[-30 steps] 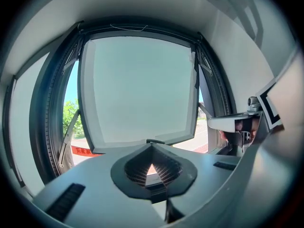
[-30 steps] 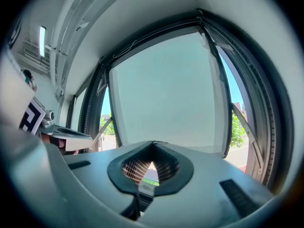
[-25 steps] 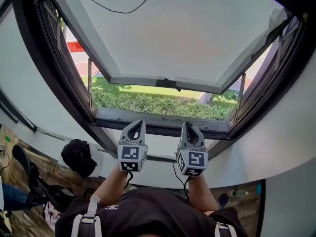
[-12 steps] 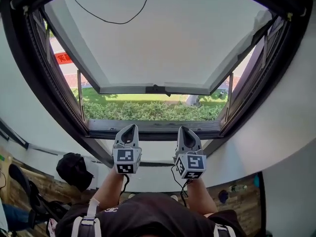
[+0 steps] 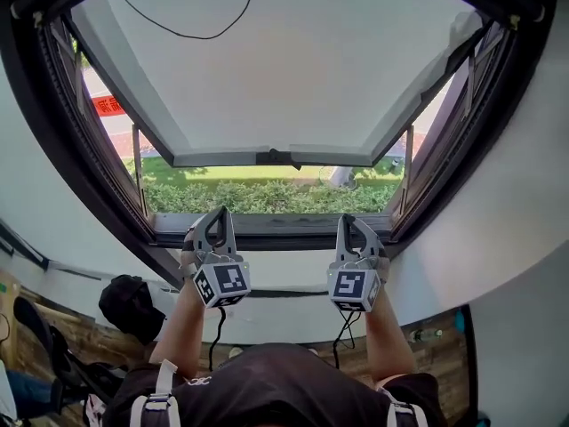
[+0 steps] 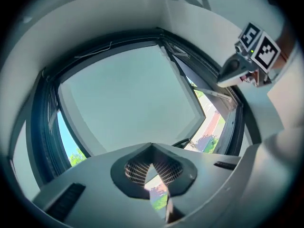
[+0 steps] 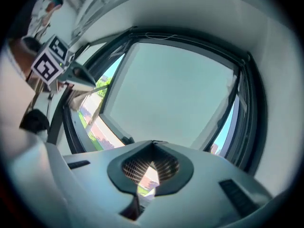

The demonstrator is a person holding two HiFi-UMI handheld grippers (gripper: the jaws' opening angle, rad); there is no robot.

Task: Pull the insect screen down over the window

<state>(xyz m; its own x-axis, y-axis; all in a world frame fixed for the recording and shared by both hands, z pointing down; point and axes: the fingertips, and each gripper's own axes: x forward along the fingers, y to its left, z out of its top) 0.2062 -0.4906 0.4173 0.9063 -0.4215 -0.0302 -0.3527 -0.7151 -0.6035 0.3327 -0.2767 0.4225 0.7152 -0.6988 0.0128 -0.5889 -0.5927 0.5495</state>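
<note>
The dark window frame [image 5: 267, 229] fills the head view, and its pale sash [image 5: 276, 69] swings outward with a dark handle [image 5: 271, 157] on its lower edge. A thin dark cord [image 5: 178, 32] hangs in a loop from the top of the frame. I cannot make out the insect screen itself. My left gripper [image 5: 213, 213] points up just below the sill at the left, shut and holding nothing. My right gripper [image 5: 354, 221] stands level with it at the right, also shut and empty. The left gripper view [image 6: 152, 146] and the right gripper view [image 7: 153, 142] both show closed jaws aimed at the sash.
A green hedge [image 5: 267, 198] and lawn lie outside below the sash. A black bag [image 5: 129, 302] lies on the wooden floor at the lower left, and a bottle [image 5: 427, 334] at the lower right. White wall flanks the frame on both sides.
The two grippers have spread apart, the left one going left and the right one going right, and their tips now reach the sill. Both stayed shut.
</note>
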